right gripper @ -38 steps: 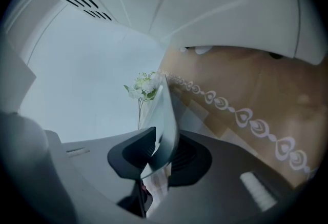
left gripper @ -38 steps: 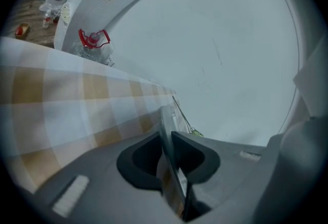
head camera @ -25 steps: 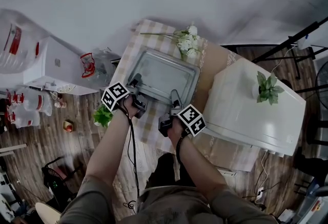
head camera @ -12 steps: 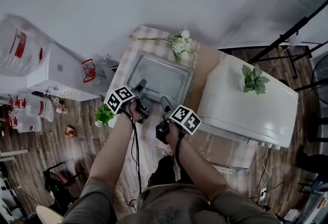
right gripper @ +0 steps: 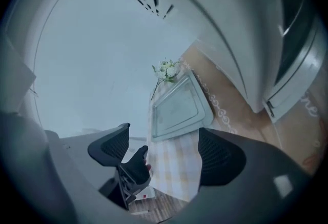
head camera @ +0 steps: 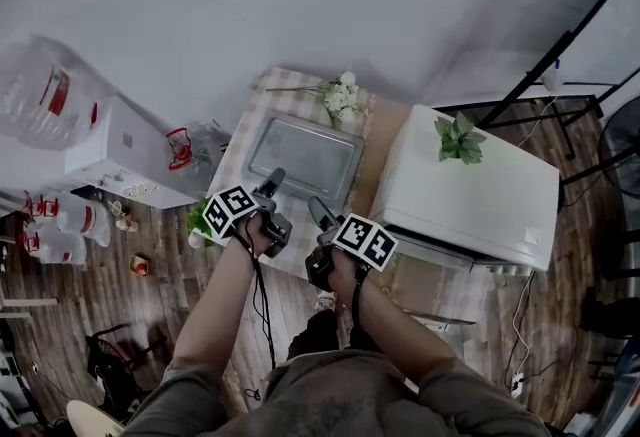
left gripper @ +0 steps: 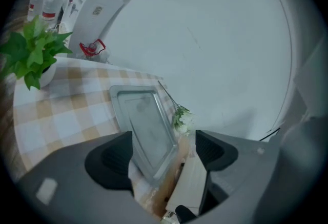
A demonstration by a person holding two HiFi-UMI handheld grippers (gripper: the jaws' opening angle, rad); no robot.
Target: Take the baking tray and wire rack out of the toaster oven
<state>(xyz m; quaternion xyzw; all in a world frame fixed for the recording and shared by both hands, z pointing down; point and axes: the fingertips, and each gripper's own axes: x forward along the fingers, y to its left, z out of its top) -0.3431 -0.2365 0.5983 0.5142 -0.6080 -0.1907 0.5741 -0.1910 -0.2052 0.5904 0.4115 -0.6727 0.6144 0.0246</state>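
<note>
A grey metal baking tray (head camera: pixel 303 156) lies flat on the checked tablecloth (head camera: pixel 250 125), left of the white toaster oven (head camera: pixel 468 202). The tray also shows in the left gripper view (left gripper: pixel 146 128) and the right gripper view (right gripper: pixel 178 106). My left gripper (head camera: pixel 273 181) hangs open just short of the tray's near edge, nothing between its jaws. My right gripper (head camera: pixel 318 213) is open too, near the tray's near right corner, and holds nothing. No wire rack is in sight.
White artificial flowers (head camera: pixel 338 95) lie at the tray's far edge. A small green plant (head camera: pixel 458 138) stands on top of the oven, another plant (head camera: pixel 198 221) at the table's left corner. A white appliance (head camera: pixel 120 150) and water bottles (head camera: pixel 40 85) sit left of the table.
Both grippers have drawn back toward me, away from the tray's near edge. The tray stays on the cloth. The head camera has pulled back, so the table looks smaller.
</note>
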